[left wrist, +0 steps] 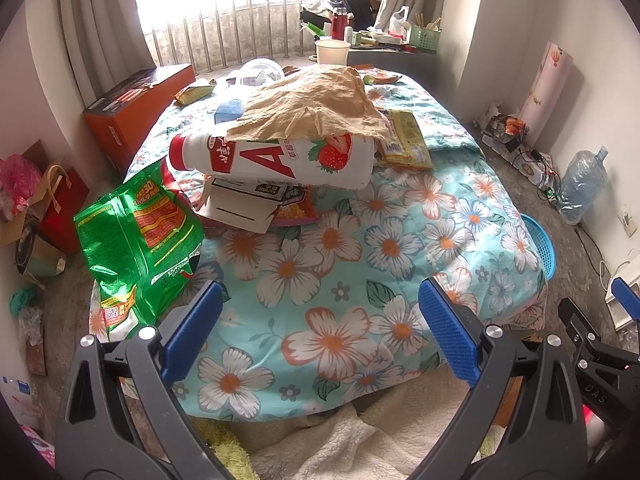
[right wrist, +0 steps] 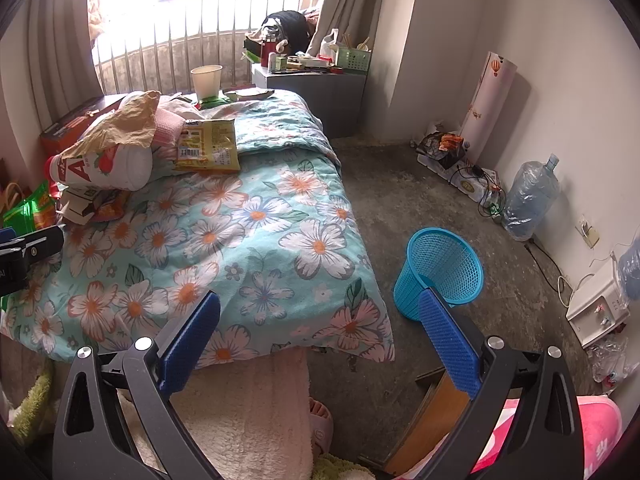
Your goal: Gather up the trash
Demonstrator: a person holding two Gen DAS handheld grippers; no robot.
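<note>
Trash lies piled on a bed with a floral quilt (left wrist: 340, 264). A white strawberry drink bottle (left wrist: 276, 158) lies on its side on a cardboard box (left wrist: 240, 206), under a crumpled brown paper (left wrist: 312, 104). A green snack bag (left wrist: 136, 240) leans at the bed's left edge. A yellow packet (left wrist: 404, 140) lies to the right; it also shows in the right wrist view (right wrist: 208, 146). A blue mesh basket (right wrist: 440, 276) stands on the floor right of the bed. My left gripper (left wrist: 320, 324) is open and empty above the quilt's near end. My right gripper (right wrist: 320, 324) is open and empty near the bed's corner.
A white paper cup (right wrist: 206, 80) and small wrappers (left wrist: 194, 94) sit at the bed's far end. An orange box (left wrist: 136, 108) stands left of the bed. A cluttered grey cabinet (right wrist: 312, 96) is at the back. A water jug (right wrist: 528, 200) and cables lie along the right wall.
</note>
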